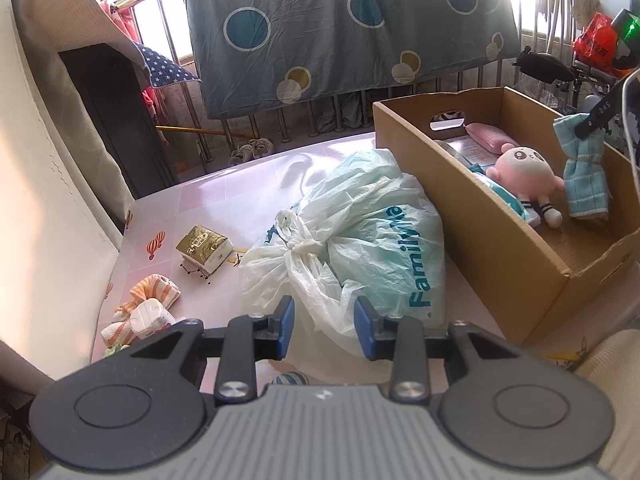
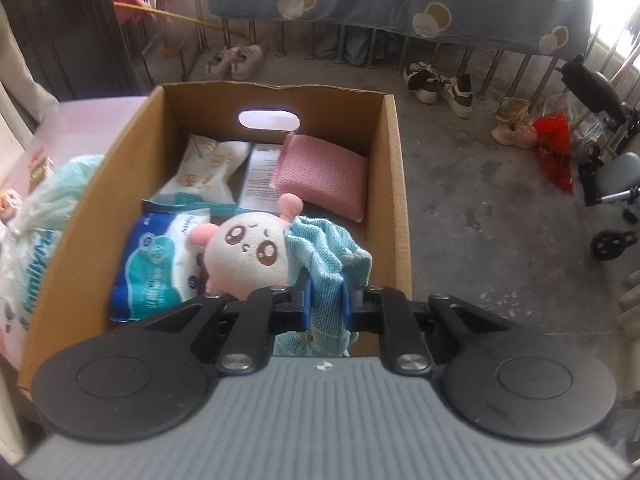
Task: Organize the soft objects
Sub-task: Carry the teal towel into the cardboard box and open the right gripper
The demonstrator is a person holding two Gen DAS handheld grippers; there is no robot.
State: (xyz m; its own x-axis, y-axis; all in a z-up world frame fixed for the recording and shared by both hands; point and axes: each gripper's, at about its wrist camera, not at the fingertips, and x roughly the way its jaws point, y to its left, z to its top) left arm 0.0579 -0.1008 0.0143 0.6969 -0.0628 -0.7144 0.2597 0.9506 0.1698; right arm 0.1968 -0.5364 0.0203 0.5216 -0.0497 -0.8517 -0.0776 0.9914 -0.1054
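Note:
My right gripper (image 2: 326, 300) is shut on a light blue towel (image 2: 328, 252) and holds it over the cardboard box (image 2: 394, 184); the towel (image 1: 584, 172) hangs above the box (image 1: 500, 248) in the left wrist view. In the box lie a pink plush doll (image 2: 244, 256), a pink pad (image 2: 324, 176) and wipe packs (image 2: 160, 264). My left gripper (image 1: 324, 328) is open and empty just in front of a tied white FamilyMe plastic bag (image 1: 360, 232). A gold tissue pack (image 1: 204, 248), an orange striped cloth (image 1: 152, 292) and a small white pack (image 1: 150, 318) lie on the pink table at left.
The pink table (image 1: 224, 192) meets a wall at left. A blue dotted sheet (image 1: 340, 28) hangs on a railing behind. Shoes (image 2: 436, 84), a red bag (image 2: 554, 148) and a wheeled chair (image 2: 616, 200) are on the concrete floor right of the box.

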